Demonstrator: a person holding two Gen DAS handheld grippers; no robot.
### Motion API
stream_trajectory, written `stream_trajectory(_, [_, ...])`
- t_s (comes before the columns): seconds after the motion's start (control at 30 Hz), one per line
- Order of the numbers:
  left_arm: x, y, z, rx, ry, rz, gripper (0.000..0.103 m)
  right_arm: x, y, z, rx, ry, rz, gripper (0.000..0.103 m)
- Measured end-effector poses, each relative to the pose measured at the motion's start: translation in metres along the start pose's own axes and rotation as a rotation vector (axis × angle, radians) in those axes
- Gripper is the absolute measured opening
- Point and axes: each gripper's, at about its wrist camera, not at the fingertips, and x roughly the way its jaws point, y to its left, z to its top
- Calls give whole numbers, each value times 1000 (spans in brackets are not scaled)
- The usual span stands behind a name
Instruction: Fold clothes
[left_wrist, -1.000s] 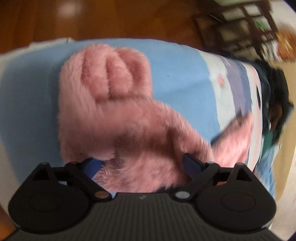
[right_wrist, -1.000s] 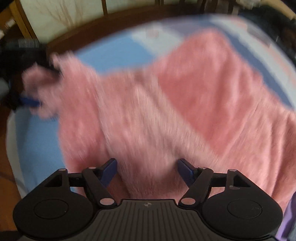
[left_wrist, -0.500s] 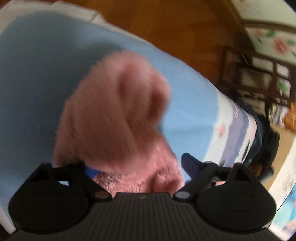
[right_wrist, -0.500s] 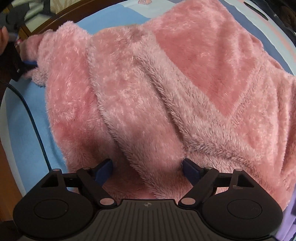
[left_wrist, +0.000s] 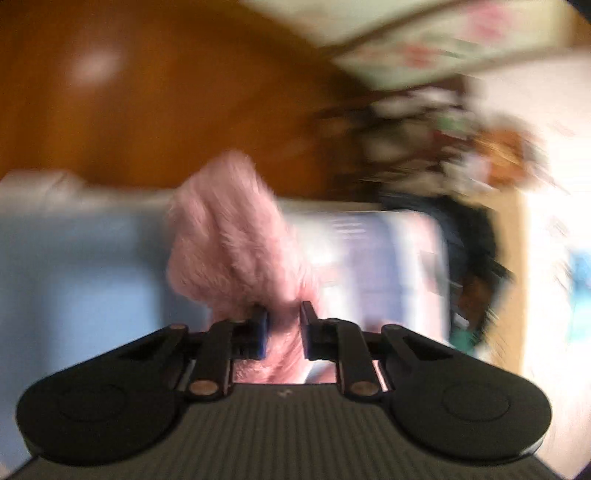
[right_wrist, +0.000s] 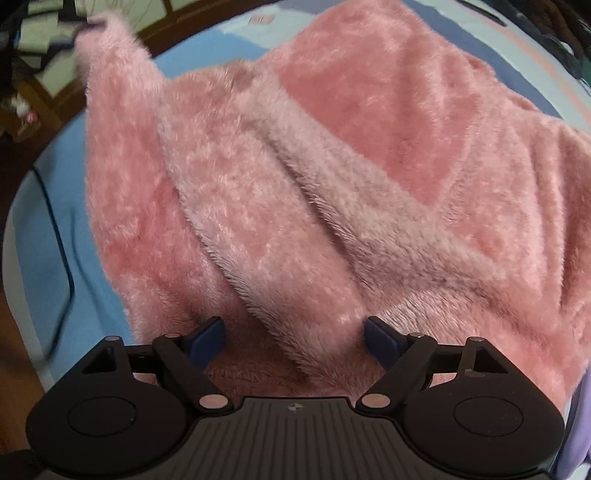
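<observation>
While the left gripper (left_wrist: 282, 325) has its jaws closing to a narrow gap, a fold of the pink fleece garment (left_wrist: 229, 240) is pinched between them, and that bunched end stands up above the blue bed sheet (left_wrist: 74, 266). That view is badly blurred; behind the bed only a brown wooden floor (left_wrist: 166, 92) and some dark furniture can be made out.

From the right wrist view, the garment (right_wrist: 332, 166) lies spread across most of the bed sheet (right_wrist: 40, 221), with one end pulled up toward the upper left corner, where the left gripper (right_wrist: 79, 31) shows as a small dark shape. The right gripper (right_wrist: 293, 332) hangs just over the near edge of the fleece, its jaws wide and closing a little, with a thick ridge of the fabric between them but not pressed by the pads. A black cable (right_wrist: 62, 251) curves over the sheet at the left. No container of any kind shows in either view.
</observation>
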Motion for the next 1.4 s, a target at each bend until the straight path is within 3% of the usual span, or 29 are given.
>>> stream_trajectory(0.1, [-14,-85,-20,363,96,-205,17,-29,-8,-21,72,-92,-3,77])
stream_trajectory(0.2, [-13,-146,-79,668,304,-352,28,-56,-24,-38,163,-153,-23,77])
stream_trajectory(0.23, [-10,-154,-100,749,350,-359,42,-62,-35,-37,200,-159,-28,77])
stream_trajectory(0.27, [-3,-154,-120,797,406,-350,66,-68,-46,-35,237,-166,-32,77])
stream_trajectory(0.33, [23,-138,-151,815,543,-273,82,-74,-62,-35,288,-164,-51,77])
stream_trajectory(0.43, [50,-99,-181,756,554,-50,82,-83,-80,-50,326,-159,-89,77])
stream_trajectory(0.53, [51,-67,-178,616,412,99,82,-87,-95,-54,349,-182,-100,77])
stream_trajectory(0.63, [51,-65,-172,693,253,237,87,-91,-106,-45,425,-232,-48,78])
stream_trajectory(0.67, [55,-69,-172,742,253,247,87,-92,-110,-39,464,-252,-12,78])
stream_trajectory(0.77, [53,-84,-182,895,270,224,87,-82,-123,0,548,-321,94,78])
stream_trajectory(0.93, [33,-97,-215,1076,326,149,99,-57,-117,113,425,-376,161,78])
stream_trajectory(1.03, [40,-90,-230,1085,393,135,99,-36,-104,189,278,-374,168,78])
stream_trajectory(1.2, [69,-69,-244,1114,464,173,99,16,-77,308,56,-289,160,78])
stream_trajectory(1.3, [84,-50,-241,1075,508,215,99,47,-55,366,-57,-255,136,78])
stream_trajectory(1.4, [92,-32,-230,1022,530,255,99,90,-38,408,-116,-159,111,78])
